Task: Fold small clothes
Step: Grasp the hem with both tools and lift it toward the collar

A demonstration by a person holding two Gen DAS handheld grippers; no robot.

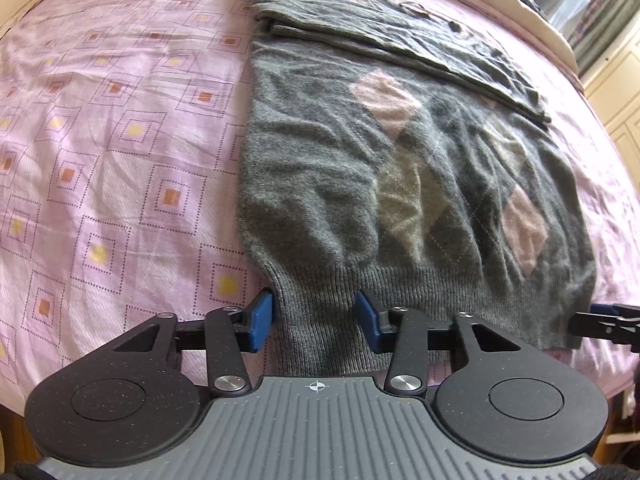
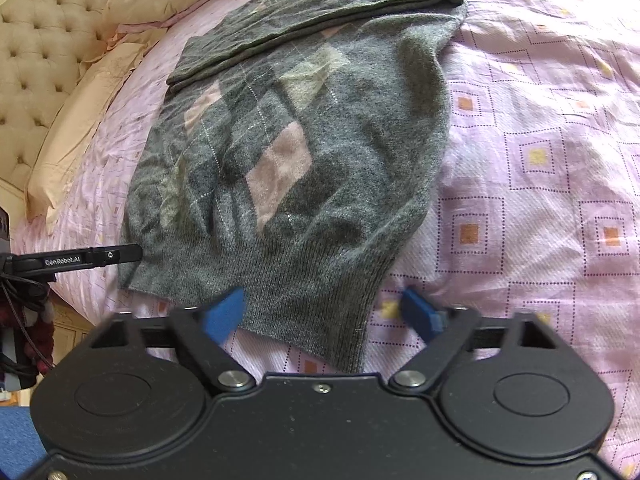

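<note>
A grey argyle sweater (image 1: 400, 184) lies flat on the bed, spread over a pink bedsheet (image 1: 112, 168) printed with little squares, its ribbed hem (image 1: 320, 320) at the near edge and its sleeves (image 1: 400, 44) folded across the upper body in a band. At the left corner of that hem sits the left gripper (image 1: 316, 320), its jaws standing wide apart with the blue pads (image 1: 262, 318) on either side of the ribbing, one pad just off the cloth's left edge over the sheet, the other over the knit; nothing is pinched between them. Pink and pale diamonds run down the sweater's front towards the right. Further right, at the other hem corner, the right gripper (image 2: 324, 314) sits low against the ribbing with its jaws also spread wide: one blue pad (image 2: 224, 312) lies on the hem and the other lies beyond the sweater's right edge on the sheet, so the corner sits loose in the gap. From the right wrist view the left gripper's black finger shows at the sweater's far hem corner, touching or just beside the cloth. Beyond the sweater a cream tufted headboard (image 2: 32, 40) and a cream pillow (image 2: 80, 112) close off the bed.
</note>
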